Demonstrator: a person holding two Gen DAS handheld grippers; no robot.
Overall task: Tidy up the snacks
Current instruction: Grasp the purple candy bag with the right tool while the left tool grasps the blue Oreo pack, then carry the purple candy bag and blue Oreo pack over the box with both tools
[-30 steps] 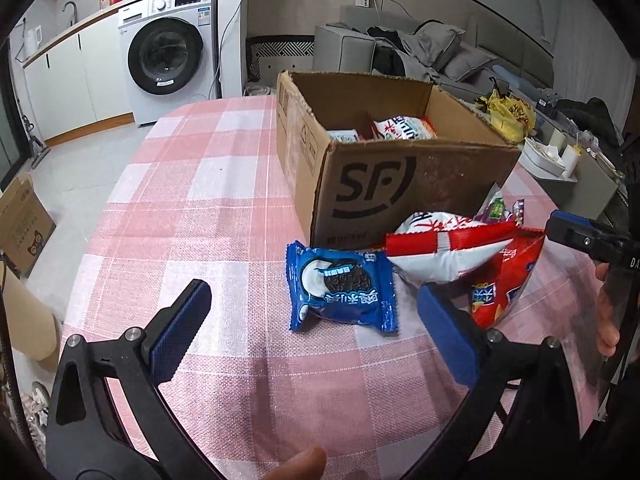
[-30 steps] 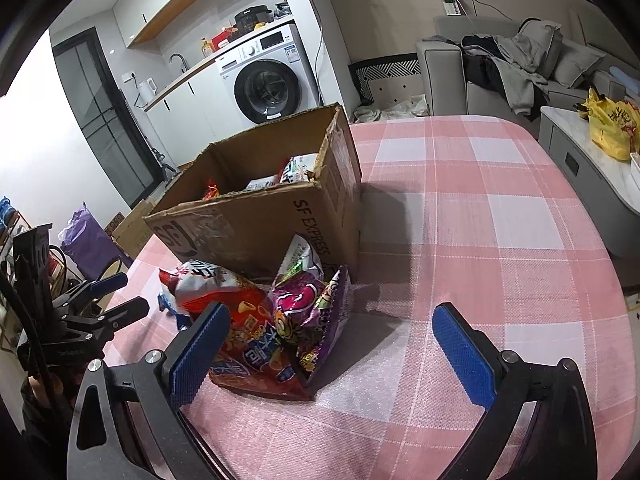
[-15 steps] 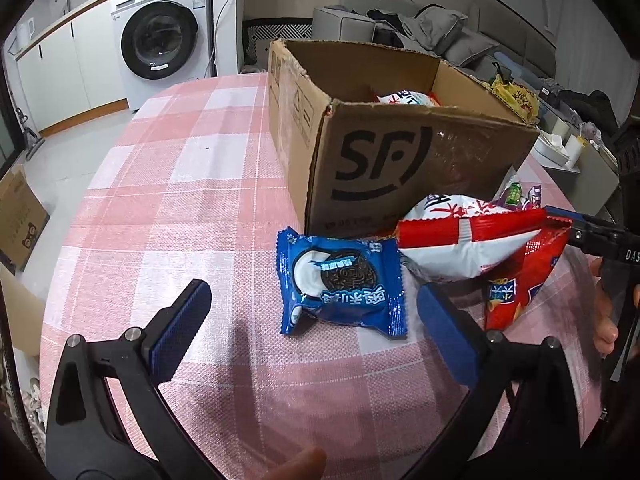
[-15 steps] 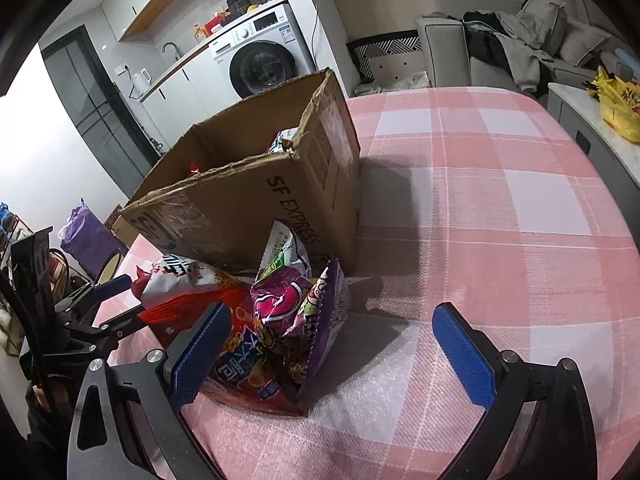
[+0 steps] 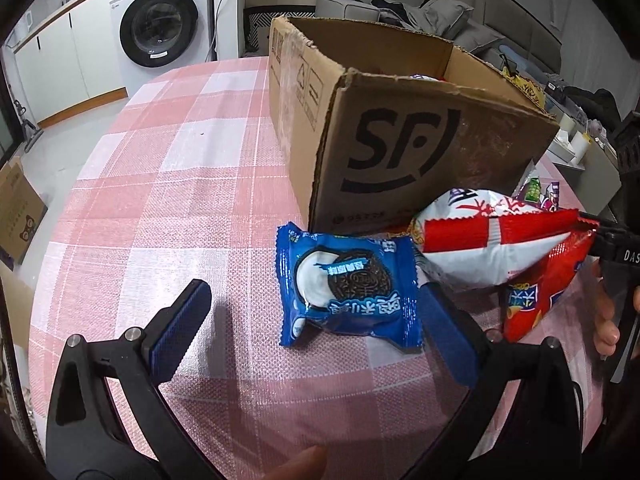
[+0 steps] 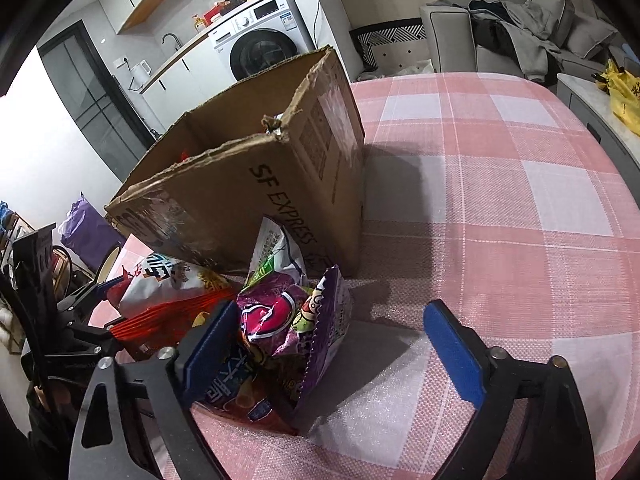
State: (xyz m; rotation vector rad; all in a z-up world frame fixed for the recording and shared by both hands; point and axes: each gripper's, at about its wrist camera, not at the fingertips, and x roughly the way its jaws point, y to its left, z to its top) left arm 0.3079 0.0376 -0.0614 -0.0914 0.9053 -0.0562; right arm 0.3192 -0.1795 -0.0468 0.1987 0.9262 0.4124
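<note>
A blue cookie packet (image 5: 352,284) lies on the checked tablecloth in front of the brown SF cardboard box (image 5: 408,144). My left gripper (image 5: 316,332) is open, low over the table, its fingers either side of the packet's near edge. A white-and-red snack bag (image 5: 488,244) lies on a red bag (image 5: 540,292) to the right. In the right wrist view, my right gripper (image 6: 332,348) is open around a purple snack bag (image 6: 296,328) standing by the box (image 6: 256,196). The red bag (image 6: 240,388) lies beneath it.
The pink checked table (image 6: 500,200) stretches right of the box. A washing machine (image 5: 160,24) and cabinets stand behind, a sofa with clothes (image 6: 520,28) at the back. A side table with a yellow bag (image 6: 624,96) is to the right.
Both grippers have moved forward and down toward the snacks. The left now frames the blue cookie packet; the right now frames the purple bag. Both stay open.
</note>
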